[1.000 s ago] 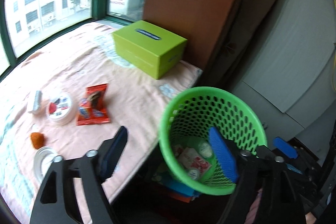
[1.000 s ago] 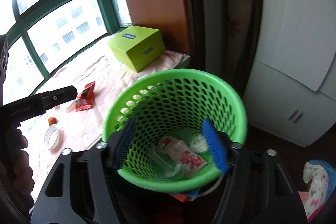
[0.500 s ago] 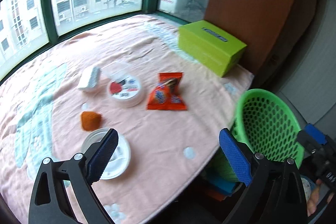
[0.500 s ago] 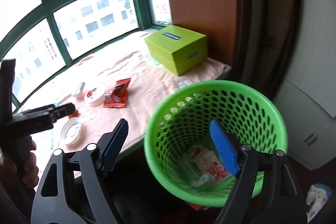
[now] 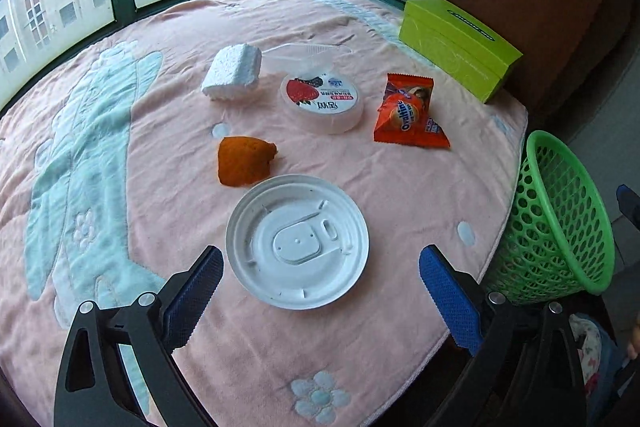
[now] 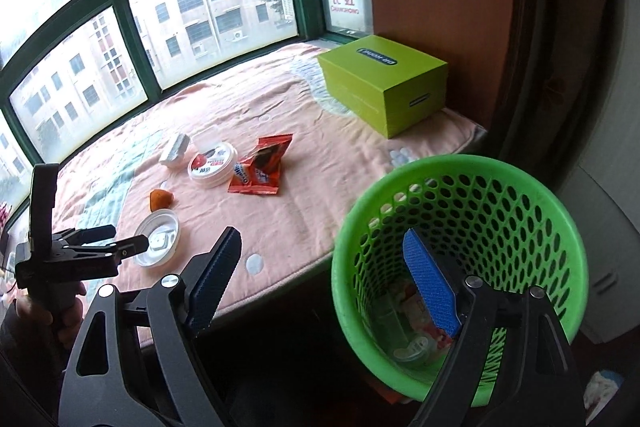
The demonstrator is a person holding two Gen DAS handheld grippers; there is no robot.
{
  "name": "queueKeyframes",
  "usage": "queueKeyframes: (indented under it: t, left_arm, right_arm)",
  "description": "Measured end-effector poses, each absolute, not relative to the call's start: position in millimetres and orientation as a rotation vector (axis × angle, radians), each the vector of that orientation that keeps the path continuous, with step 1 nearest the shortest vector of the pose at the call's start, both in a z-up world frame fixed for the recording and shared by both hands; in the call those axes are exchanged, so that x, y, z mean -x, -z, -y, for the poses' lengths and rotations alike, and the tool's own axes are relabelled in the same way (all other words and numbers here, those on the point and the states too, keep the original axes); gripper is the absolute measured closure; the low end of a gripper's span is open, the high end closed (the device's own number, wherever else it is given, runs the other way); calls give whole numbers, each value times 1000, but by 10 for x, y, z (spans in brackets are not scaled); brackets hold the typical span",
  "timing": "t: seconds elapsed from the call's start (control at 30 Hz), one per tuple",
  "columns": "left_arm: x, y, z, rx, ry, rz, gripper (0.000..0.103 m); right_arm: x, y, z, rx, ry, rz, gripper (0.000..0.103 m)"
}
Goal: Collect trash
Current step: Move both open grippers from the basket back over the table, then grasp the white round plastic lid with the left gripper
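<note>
left gripper (image 5: 320,287) hangs over the near part of the pink blanket (image 5: 400,195), jaws spread wide, nothing between the pads; the white plastic lid (image 5: 297,241) lies flat on the blanket just beyond the fingertips, roughly centred between them, not touched

trash on the blanket, all apart from each other: orange peel scrap (image 5: 245,160) just beyond the lid, round strawberry-print tub (image 5: 322,102) farther back, white foam block (image 5: 233,71) to the tub's left, clear plastic piece (image 5: 300,55) behind the tub, touching or overlapping it, can't tell which; orange Ovaltine wrapper (image 5: 408,113) to the tub's right

lime green box (image 5: 456,47) sits far right on the blanket by the brown panel, closed

green mesh basket (image 5: 560,219) stands off the blanket's right edge, lower than the surface

right gripper (image 6: 324,275) is also open and empty, held above the near edge; its right finger hangs over the mouth of the basket (image 6: 460,179), left finger over the blanket rim; some wrappers and small cups lie at the basket bottom, partly hidden by the finger

in the right wrist view the left gripper (image 6: 132,241) shows at far left with a hand (image 6: 52,315) on its handle, tips over the lid (image 6: 157,237); windows behind, buildings outside
</note>
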State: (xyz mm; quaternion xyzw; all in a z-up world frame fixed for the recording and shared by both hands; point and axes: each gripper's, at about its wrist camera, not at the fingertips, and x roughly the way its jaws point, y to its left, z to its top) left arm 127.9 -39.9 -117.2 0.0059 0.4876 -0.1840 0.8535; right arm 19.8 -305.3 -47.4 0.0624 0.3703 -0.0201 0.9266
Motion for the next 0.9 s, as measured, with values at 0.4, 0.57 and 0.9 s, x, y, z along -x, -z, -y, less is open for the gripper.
queueKeyframes:
  t: [0.4, 0.57, 0.9]
  left_arm:
    - [-1450, 1472, 405, -67, 368, -1084, 8]
    - [-1498, 1532, 430, -72, 384, -1100, 8]
    - [-1556, 1637, 437, -76, 384, -1111, 8]
  right_arm:
    - [-366, 590, 2891, -102, 11, -800, 20]
    - [-448, 629, 2807, -87, -11, -813, 20]
    - [-582, 711, 2720, -74, -36, -829, 20]
